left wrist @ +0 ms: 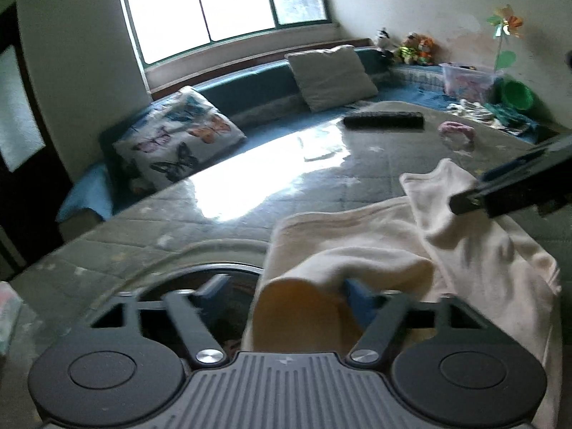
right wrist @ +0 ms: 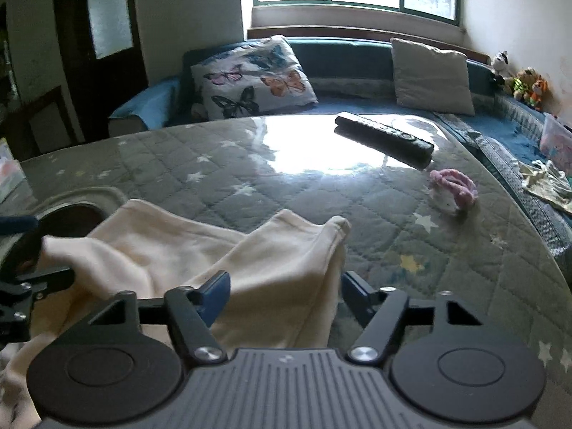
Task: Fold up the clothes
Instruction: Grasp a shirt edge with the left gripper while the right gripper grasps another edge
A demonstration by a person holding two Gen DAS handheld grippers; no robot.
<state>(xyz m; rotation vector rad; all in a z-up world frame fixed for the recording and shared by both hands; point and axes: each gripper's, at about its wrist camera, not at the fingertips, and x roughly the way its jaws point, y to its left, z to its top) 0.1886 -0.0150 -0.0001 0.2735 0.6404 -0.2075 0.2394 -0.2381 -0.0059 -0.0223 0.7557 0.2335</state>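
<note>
Lower centre of both views: cream garment (right wrist: 214,250) on quilted tabletop (right wrist: 393,221); left hand-held gripper (left wrist: 286,295) and right hand-held gripper (right wrist: 284,295) both spread wide, cloth between fingers.

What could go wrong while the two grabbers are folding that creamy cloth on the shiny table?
The cream cloth lies between wide-apart fingers of the right gripper, so it might slip out before they close. The left gripper seems open too, with cloth bunched over one finger, so a pull could crumple the fold. The cloth could also slide on the glossy table toward the pink toy.
</note>
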